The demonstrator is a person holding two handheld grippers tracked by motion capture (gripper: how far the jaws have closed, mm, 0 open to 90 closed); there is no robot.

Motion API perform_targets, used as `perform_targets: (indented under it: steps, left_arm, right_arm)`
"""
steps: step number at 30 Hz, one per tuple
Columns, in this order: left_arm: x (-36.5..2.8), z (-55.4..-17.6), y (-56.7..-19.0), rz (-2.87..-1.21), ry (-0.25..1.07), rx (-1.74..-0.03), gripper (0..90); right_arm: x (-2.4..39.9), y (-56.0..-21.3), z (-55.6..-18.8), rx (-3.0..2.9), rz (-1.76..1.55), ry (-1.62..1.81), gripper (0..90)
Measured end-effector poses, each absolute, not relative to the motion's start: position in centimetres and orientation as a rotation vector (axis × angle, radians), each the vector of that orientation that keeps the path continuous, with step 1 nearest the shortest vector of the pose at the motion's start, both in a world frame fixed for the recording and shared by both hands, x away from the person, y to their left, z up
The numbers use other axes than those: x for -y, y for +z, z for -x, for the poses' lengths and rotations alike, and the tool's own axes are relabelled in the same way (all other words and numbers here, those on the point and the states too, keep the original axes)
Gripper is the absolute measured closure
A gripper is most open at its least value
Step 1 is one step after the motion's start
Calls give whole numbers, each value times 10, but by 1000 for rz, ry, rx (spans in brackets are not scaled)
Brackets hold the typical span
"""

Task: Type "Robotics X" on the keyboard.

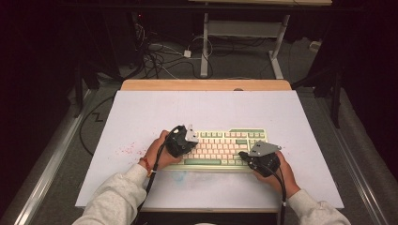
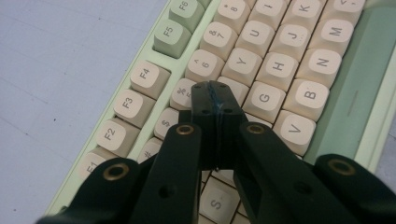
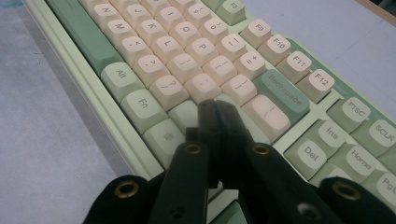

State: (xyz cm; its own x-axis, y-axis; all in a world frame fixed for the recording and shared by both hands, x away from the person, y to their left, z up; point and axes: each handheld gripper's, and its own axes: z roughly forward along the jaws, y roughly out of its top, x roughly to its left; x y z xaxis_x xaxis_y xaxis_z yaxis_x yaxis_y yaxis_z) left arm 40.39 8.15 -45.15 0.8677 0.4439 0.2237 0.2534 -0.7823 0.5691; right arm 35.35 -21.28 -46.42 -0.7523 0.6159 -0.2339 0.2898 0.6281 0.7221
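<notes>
Both hand-held grippers closed, nothing between the jaws, used as pokers for typing on the keyboard [image 1: 220, 149].

Right hand-held gripper [image 1: 246, 156]: right hand [image 1: 277, 174] grips it from the near side, forearm coming up from the bench's near edge, jaws pointing forward and down. In the right gripper view the tips [image 3: 215, 112] sit over the keys right of Fn [image 3: 141, 103], just short of Backspace [image 3: 280, 91]. Can't tell if a key is actually pressed.

Left hand-held gripper [image 1: 187, 140]: left hand [image 1: 157, 152] wraps it from the left, jaws angled in over the left half of the keys. In the left gripper view the tips [image 2: 212, 95] sit just near of the 5 key [image 2: 183, 93], G [image 2: 264, 98] to their right. Contact unclear too.

Progress: judging by pose, typing is under way, both tools already on station over the keys. No screen, so what's been entered or what's left can't be read.

Keyboard lies flat on the white sheet [image 1: 141, 117] covering the bench [image 1: 206, 85], directly under both tips. Faint red specks [image 1: 126, 150] left of the left hand.
</notes>
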Motion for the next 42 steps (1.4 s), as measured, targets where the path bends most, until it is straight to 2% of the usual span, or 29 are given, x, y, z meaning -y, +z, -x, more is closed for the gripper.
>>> perform_targets:
  steps: [13,19,21,22,23,24,28,29,30,32,37,42]
  left_arm:
    - [-89,-396,-438,-2441,515,-493,862]
    - [-100,-385,-428,-2378,551,-478,801]
    - [-107,-380,-425,-2347,561,-477,738]
    - [-110,-378,-424,-2331,570,-474,738]
    - [-113,-376,-424,-2317,590,-471,675]
    - [-117,-375,-424,-2309,605,-473,657]
    - [-129,-368,-426,-2278,644,-493,476]
    - [-132,-366,-427,-2269,643,-501,476]
    - [-135,-363,-428,-2255,662,-500,400]
    - [-141,-357,-431,-2243,684,-502,320]
    - [-159,-348,-444,-2216,681,-564,231]
    - [-172,-335,-458,-2237,691,-591,209]
  right_arm:
    - [211,-464,-353,-2381,-696,923,900]
    - [212,-458,-348,-2366,-680,944,900]
    - [213,-454,-346,-2356,-670,956,900]
    - [213,-454,-346,-2356,-670,956,900]
    - [213,-451,-344,-2346,-672,969,900]
    - [214,-449,-344,-2342,-669,979,900]
    - [215,-444,-341,-2333,-676,999,900]
    - [215,-444,-341,-2333,-676,999,900]
    - [216,-443,-341,-2331,-672,1006,900]
    - [216,-442,-341,-2334,-676,1009,900]
    - [214,-439,-342,-2333,-676,1018,900]
    - [209,-435,-346,-2332,-669,1023,900]
